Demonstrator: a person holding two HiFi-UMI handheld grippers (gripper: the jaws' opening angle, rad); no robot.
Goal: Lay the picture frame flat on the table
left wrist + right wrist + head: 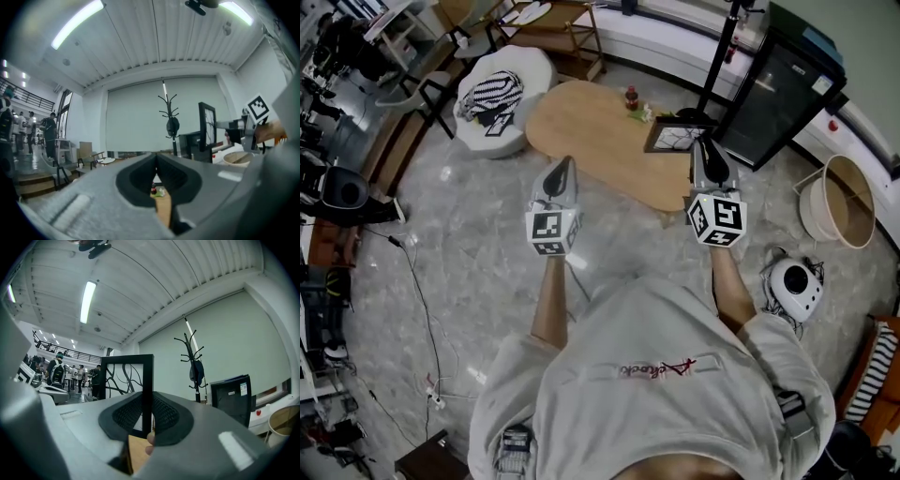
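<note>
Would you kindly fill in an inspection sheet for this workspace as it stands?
Surface: oval wooden table, mostly bare.
Job's things: picture frame upright at the table's right end, not yet flat.
Clutter: red bottle at the table's far edge.
Grippers: right claw closed on the frame's side edge; left claw closed, empty.
Cables: black cable trailing across the floor.
Surroundings: striped cloth on a white stool; round basket; black cabinet; coat stand.
</note>
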